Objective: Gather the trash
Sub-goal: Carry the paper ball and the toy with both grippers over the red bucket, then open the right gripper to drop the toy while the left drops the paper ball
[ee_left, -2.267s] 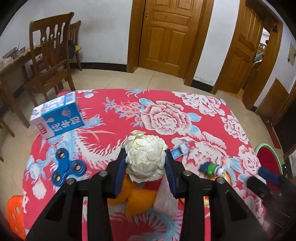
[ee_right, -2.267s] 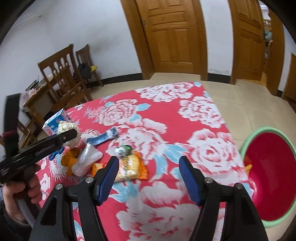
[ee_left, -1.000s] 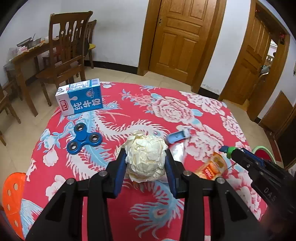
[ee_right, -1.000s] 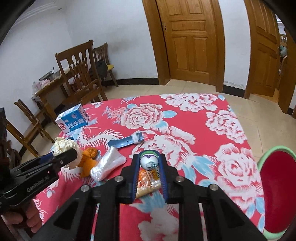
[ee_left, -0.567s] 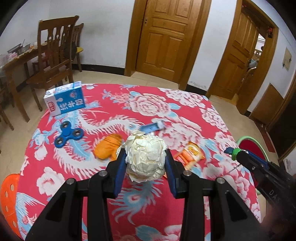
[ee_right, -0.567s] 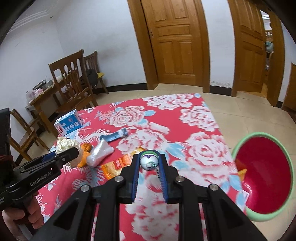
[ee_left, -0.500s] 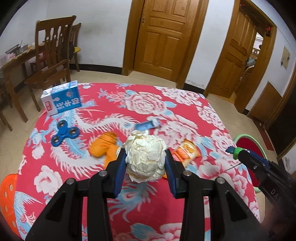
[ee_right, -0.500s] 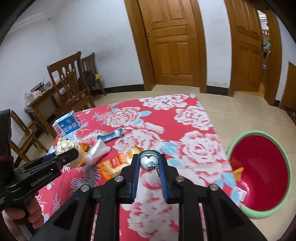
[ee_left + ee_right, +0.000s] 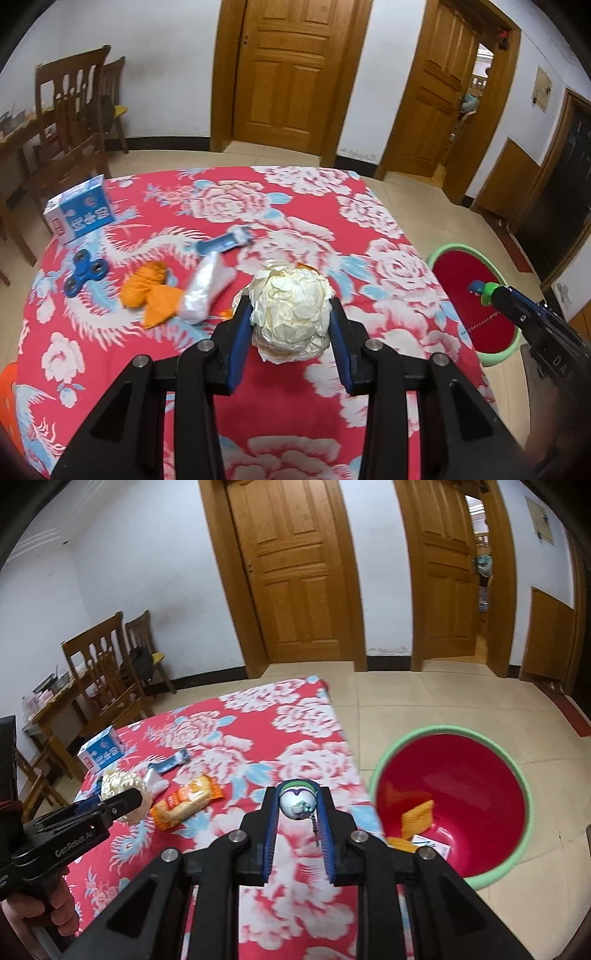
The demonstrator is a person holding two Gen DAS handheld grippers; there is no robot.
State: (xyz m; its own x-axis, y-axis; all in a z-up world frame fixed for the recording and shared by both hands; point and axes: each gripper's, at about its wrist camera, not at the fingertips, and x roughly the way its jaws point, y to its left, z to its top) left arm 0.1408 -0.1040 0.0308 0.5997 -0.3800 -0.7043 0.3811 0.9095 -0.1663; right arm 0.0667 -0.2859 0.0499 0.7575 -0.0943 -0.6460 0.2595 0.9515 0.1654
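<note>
Trash is in both claws at once: the left gripper (image 9: 290,319) is clamped on a crumpled paper ball (image 9: 291,314), held clear above the red flowered tablecloth (image 9: 369,258); the right gripper (image 9: 298,805) is pinched tight on a small round toy with a green cap (image 9: 298,801), a thin bead chain dangling from it; the step in hand looks like the carry to the red bin with the green rim (image 9: 517,775), which stands on the floor just off the table's edge and already holds some orange and white scraps. Next move, by my reading: bring each claw over the bin's mouth and let go well inside the rim; the right one is much nearer, the toy poised near the cloth's edge beside the bin. As for pointing, the paper ball is near round with no clear long axis; the toy sits cap away from the camera, chain hanging straight down. On the cloth lie a snack wrapper (image 9: 186,801), an orange peel (image 9: 151,295), a clear plastic bag (image 9: 207,288) and a blue wrapper (image 9: 225,242); a milk carton (image 9: 79,216) and a blue spinner (image 9: 85,271) sit further off.
</note>
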